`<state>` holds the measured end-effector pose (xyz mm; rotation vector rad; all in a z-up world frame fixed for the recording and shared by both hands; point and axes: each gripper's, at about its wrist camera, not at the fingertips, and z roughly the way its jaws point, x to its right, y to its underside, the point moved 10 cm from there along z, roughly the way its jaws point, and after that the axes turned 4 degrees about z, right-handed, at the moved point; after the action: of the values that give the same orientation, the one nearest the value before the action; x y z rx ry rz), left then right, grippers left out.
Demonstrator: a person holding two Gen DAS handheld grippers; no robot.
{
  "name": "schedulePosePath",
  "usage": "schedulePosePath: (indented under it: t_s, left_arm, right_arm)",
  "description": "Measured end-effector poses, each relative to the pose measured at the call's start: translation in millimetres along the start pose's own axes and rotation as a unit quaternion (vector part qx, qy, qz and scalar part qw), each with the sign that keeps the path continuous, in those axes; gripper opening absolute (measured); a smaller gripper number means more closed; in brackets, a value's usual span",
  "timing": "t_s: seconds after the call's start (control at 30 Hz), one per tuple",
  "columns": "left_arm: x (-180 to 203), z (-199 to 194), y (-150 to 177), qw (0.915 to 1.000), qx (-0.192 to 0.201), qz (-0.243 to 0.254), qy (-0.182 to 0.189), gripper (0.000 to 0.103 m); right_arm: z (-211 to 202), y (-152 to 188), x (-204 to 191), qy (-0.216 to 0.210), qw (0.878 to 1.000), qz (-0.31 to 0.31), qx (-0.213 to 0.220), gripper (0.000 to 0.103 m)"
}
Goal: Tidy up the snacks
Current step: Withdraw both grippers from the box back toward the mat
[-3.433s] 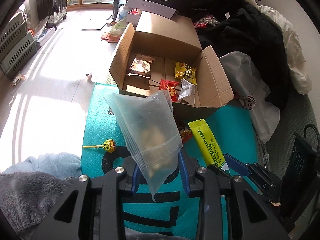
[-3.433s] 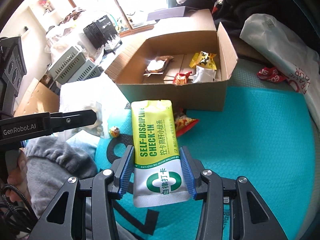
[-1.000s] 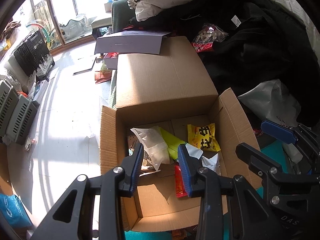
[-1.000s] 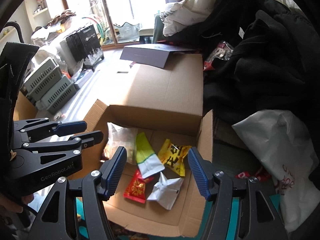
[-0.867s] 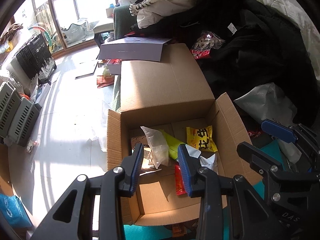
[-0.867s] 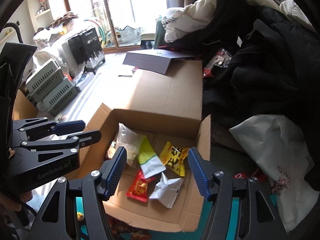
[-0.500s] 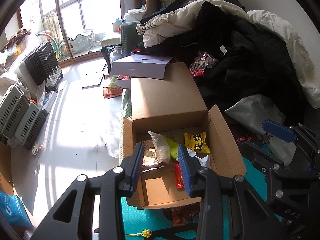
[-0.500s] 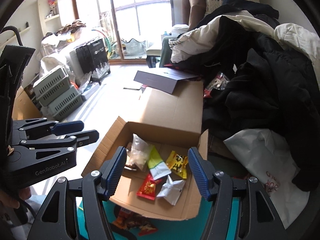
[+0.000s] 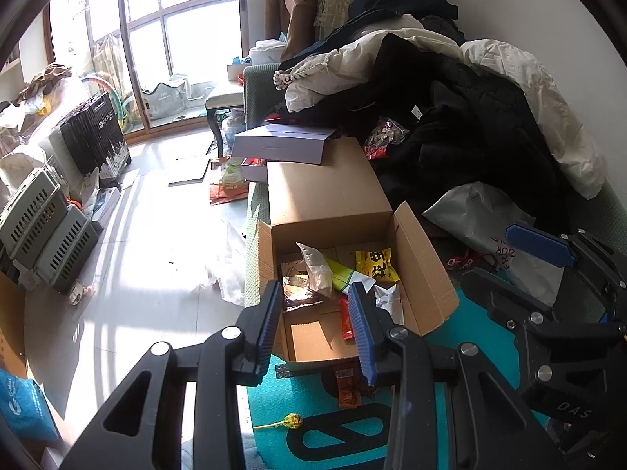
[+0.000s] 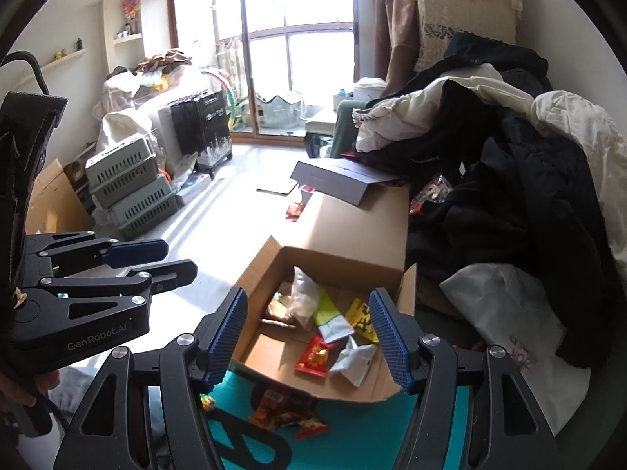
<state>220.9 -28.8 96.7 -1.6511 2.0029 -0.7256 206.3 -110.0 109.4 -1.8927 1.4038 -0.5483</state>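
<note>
Ahead of both my grippers I see the open cardboard box [image 9: 415, 270] on a teal mat [image 10: 352, 427], with a pile of dark and white clothes [image 9: 450, 117] to its right and a white plastic bag [image 10: 505, 313] beside it. Further away, a flat purple box [image 9: 282, 145] lies on the long back flap of the box, and grey crates [image 10: 129, 188] stand on the floor to the left. Nothing stands between my grippers and the box.

My left gripper [image 9: 315, 327] has only a narrow gap between its blue pads and holds nothing. My right gripper [image 10: 309, 338] stands about half open, also empty.

In the box I count six packets: a clear bag [image 9: 315, 270], a green and white pouch [image 10: 331, 319], a yellow packet [image 9: 374, 264], a red packet [image 10: 315, 356], a white packet [image 10: 354, 356] and a brown packet [image 9: 296, 293]. Below my grippers, in front of the box, lie some red-orange wrappers [image 10: 282, 411]; I cannot tell how many. One lollipop [image 9: 292, 421] lies on the mat.
</note>
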Motion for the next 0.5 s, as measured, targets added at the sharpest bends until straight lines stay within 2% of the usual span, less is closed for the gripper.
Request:
schedulePosePath:
  t_s: [0.5]
  left_arm:
    - [-7.6, 1.0, 71.7, 0.9989, -0.041, -0.018, 0.014, 0.034]
  right_arm:
    - [1.1, 58.1, -31.5, -0.030, 0.999, 0.024, -0.037, 0.067]
